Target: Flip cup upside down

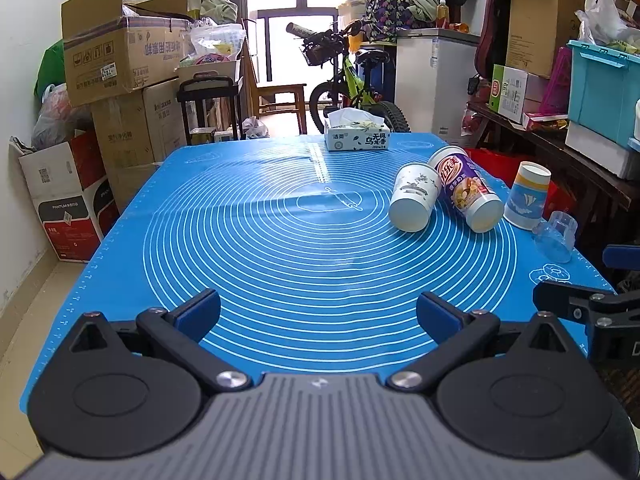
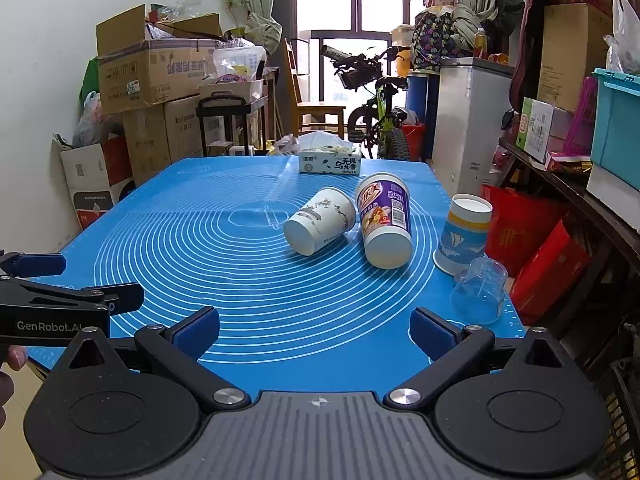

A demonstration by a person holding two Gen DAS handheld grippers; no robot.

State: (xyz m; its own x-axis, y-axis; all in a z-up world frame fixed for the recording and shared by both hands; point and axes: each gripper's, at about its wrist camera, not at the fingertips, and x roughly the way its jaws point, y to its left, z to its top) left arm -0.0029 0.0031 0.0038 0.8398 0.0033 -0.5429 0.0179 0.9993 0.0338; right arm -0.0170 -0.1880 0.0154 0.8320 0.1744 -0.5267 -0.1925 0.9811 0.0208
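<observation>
A white paper cup [image 1: 414, 197] [image 2: 320, 220] lies on its side on the blue mat [image 1: 280, 240] [image 2: 240, 248], base toward me. A purple milk-tea cup [image 1: 466, 190] [image 2: 386, 220] lies on its side just right of it. A blue-and-yellow paper cup [image 1: 526, 196] [image 2: 464, 234] stands upside down near the right edge. A clear plastic cup [image 1: 557, 236] [image 2: 479, 290] stands upside down in front of it. My left gripper [image 1: 318, 314] is open and empty over the mat's near edge. My right gripper [image 2: 316, 328] is open and empty, near side of the cups.
A tissue box [image 1: 356, 136] [image 2: 330, 162] sits at the mat's far edge. Cardboard boxes [image 1: 120, 80] stack at the left, a bicycle [image 1: 352, 80] stands beyond the table, and a cluttered shelf [image 2: 580, 160] runs along the right.
</observation>
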